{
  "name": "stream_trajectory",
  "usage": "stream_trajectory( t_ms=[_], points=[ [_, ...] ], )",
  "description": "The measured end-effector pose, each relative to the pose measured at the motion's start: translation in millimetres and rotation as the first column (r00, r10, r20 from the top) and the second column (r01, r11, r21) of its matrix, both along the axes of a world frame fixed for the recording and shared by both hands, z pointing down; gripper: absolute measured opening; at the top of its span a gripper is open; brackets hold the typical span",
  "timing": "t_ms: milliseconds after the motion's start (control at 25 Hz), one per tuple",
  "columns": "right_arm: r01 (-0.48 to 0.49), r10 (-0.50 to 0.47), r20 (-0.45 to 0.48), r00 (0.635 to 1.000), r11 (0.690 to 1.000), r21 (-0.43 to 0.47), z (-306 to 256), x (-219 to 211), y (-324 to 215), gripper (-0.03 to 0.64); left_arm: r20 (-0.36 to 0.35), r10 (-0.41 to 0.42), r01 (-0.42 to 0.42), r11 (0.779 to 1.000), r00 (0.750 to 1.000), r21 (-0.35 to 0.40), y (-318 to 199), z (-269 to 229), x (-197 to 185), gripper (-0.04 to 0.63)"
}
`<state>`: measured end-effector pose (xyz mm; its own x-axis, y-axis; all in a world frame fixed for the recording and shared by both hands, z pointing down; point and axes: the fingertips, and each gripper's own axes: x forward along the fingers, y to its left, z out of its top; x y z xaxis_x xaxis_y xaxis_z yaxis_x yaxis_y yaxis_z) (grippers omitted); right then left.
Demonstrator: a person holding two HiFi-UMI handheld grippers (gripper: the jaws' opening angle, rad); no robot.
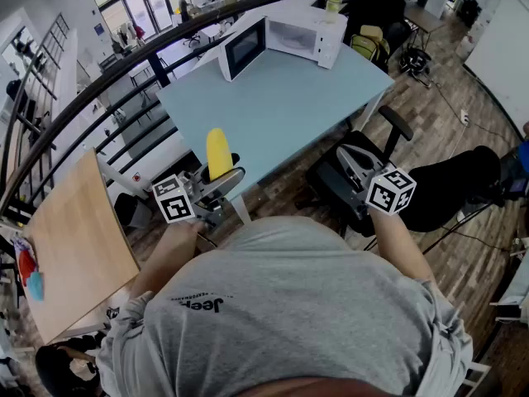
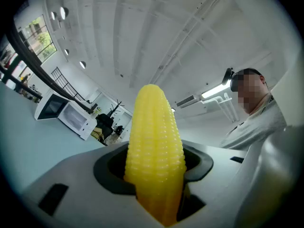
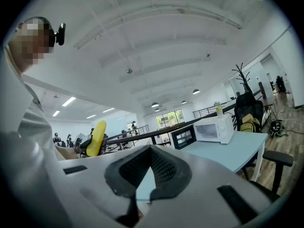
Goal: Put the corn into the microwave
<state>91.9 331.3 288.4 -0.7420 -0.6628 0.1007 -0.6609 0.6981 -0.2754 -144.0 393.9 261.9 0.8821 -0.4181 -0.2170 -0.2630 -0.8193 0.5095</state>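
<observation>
Bright, even light from ceiling strip lights (image 2: 216, 90), strong fisheye warp, dark corners, blurred foreground.

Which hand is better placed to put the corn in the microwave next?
Left. The left hand-held gripper clamps the corn, and the microwave stands open; the right hand-held gripper is empty.

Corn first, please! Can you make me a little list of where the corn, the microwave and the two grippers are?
corn: yellow, standing upright, clamped in the left gripper's jaws
left gripper: shut on the corn, held at the near edge of the table
right gripper: jaws together, nothing between them
microwave: white, at the far end of the table
door: swung open
table: light blue
corn in microwave: not yet
</observation>
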Motion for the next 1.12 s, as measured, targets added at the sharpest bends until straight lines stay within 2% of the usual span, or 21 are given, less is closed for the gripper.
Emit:
stream_trajectory(
  t_ms=[320,560,880,1120],
  points=[
    [0.062,-0.061,-0.027,0.998,0.998,0.024,-5.9,17.1,-1.7,0.015,0.013,-0.014,0.014,1.0,1.0,-0.005,10.2,-3.5,45.3,0.243],
    [0.109,-0.108,-0.046,0.993,0.994,0.015,-4.9,10.8,-13.2,0.017,0.02,-0.042,0.043,0.998,0.999,-0.041,8.3,3.9,56.9,0.244],
    [0.095,-0.095,-0.028,0.995,0.995,0.011,-1.6,-25.3,-70.9,0.017,0.037,-0.059,0.062,0.996,0.998,-0.062,-29.8,21.0,21.0,0.244],
    [-0.008,0.008,-0.045,0.999,1.0,0.013,-3.3,-54.5,-158.7,0.018,0.025,-0.039,0.04,0.998,0.999,-0.038,-116.2,33.3,-24.2,0.244]
  ],
)
